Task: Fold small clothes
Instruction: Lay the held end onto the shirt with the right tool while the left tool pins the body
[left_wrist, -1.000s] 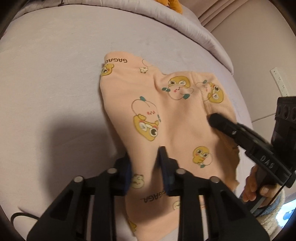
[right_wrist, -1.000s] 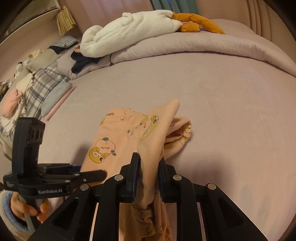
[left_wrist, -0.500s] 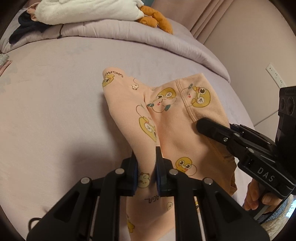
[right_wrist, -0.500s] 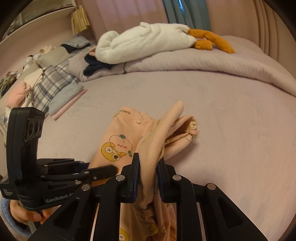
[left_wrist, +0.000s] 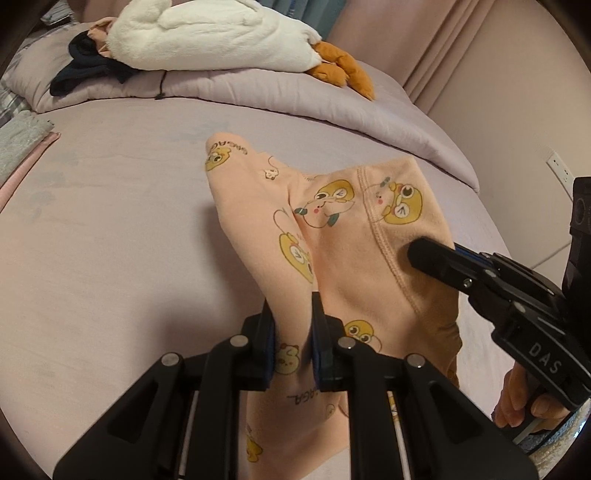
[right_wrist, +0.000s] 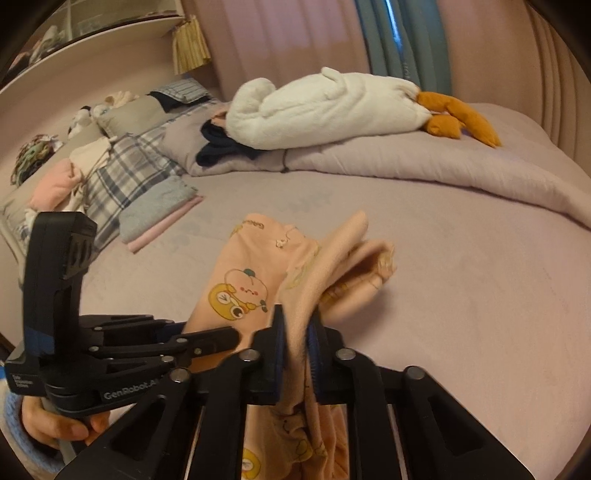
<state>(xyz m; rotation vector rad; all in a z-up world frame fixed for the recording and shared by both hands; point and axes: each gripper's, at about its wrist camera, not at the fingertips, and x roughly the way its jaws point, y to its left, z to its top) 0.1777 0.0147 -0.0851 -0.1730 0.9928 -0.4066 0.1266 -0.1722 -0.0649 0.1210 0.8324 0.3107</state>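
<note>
A small peach garment (left_wrist: 354, 258) printed with yellow cartoon ducks is held up off the lilac bed (left_wrist: 110, 240). My left gripper (left_wrist: 293, 332) is shut on its left edge. My right gripper (right_wrist: 295, 332) is shut on a bunched fold of the same peach garment (right_wrist: 243, 280) at the waistband side. In the left wrist view the right gripper (left_wrist: 436, 258) lies across the cloth on the right. In the right wrist view the left gripper (right_wrist: 221, 338) sits low on the left. The garment's far end still rests on the bed.
A rolled lilac duvet (left_wrist: 258, 88) lies across the far side with a white plush goose (right_wrist: 332, 103) and a dark garment (right_wrist: 221, 147) on it. Folded clothes and plaid pillows (right_wrist: 125, 184) stack at the left. A wall and socket (left_wrist: 559, 168) are right.
Both grippers have lifted the garment higher and tilted up, so the duvet and plush goose come into view. The left gripper closed tighter on the cloth.
</note>
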